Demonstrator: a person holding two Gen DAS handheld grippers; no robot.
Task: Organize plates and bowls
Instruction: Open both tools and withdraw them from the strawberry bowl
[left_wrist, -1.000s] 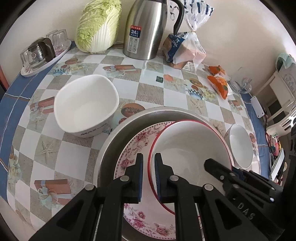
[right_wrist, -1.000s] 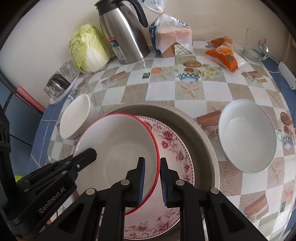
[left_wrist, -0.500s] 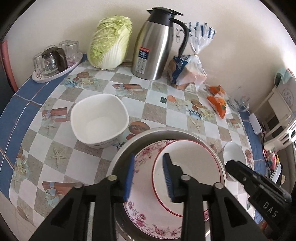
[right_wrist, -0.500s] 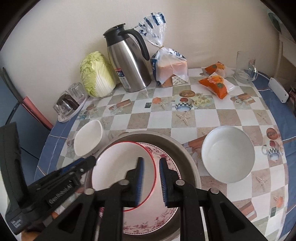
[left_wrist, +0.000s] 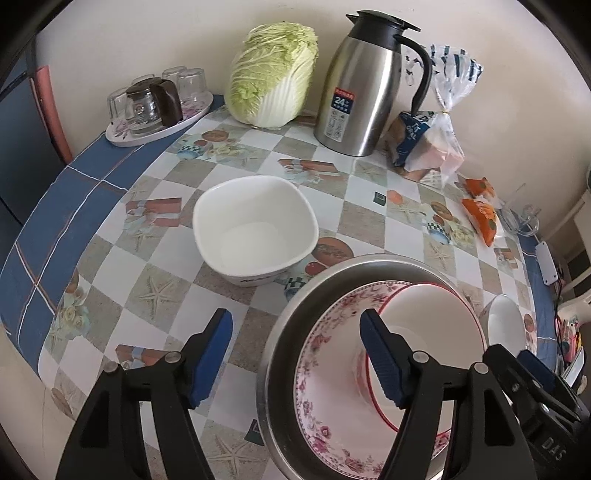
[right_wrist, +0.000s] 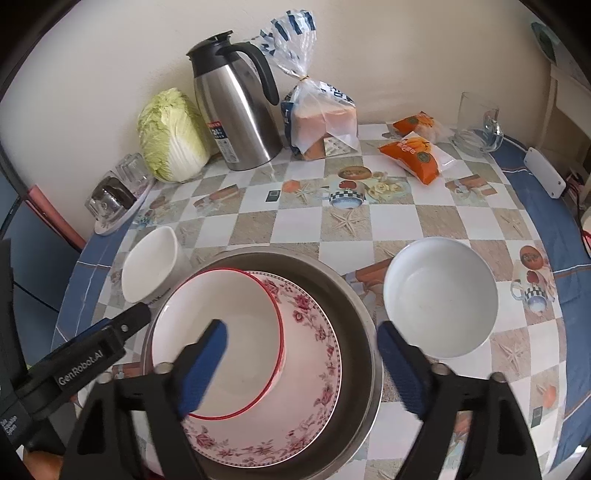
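Inside the steel basin (right_wrist: 354, 295), the red-rimmed bowl (right_wrist: 221, 314) is nested on the floral plate (right_wrist: 314, 369). Left gripper (left_wrist: 295, 354) and right gripper (right_wrist: 301, 365) have just been opened; nothing is gripped.

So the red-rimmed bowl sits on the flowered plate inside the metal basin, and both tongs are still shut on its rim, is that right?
Not quite. The red-rimmed bowl does sit on the flowered plate inside the metal basin, but both tongs have just opened and hold nothing: the right wrist view shows the right tongs spread wide, the left wrist view the left tongs.
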